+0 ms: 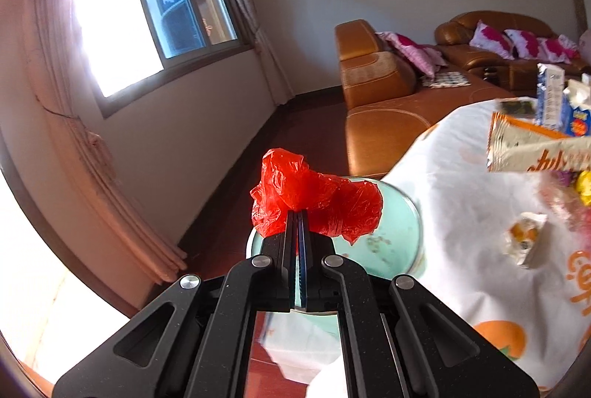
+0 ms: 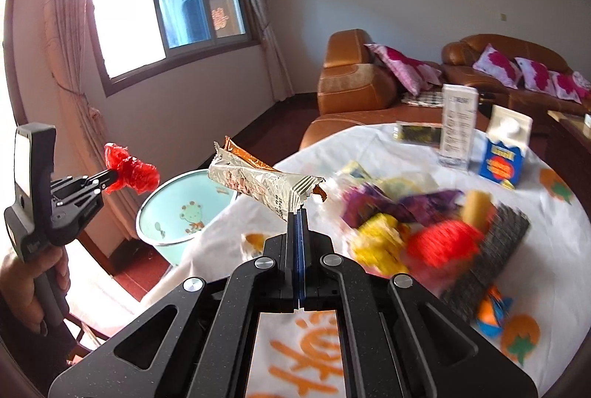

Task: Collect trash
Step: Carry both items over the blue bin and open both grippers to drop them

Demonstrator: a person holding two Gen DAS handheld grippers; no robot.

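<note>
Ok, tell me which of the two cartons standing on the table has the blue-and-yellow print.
The shorter gable-top carton, rightmost; the taller white carton beside it shows only grey text.

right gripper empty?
No. In the right wrist view the right gripper is shut on the edge of a foil wrapper, held up off the table.

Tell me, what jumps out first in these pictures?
The bright red plastic bag pinched in the left hand-held gripper, above the pale green bin beside the table. Next, the silver snack wrapper clamped in the right hand-held gripper, over the cluttered white tablecloth.
</note>
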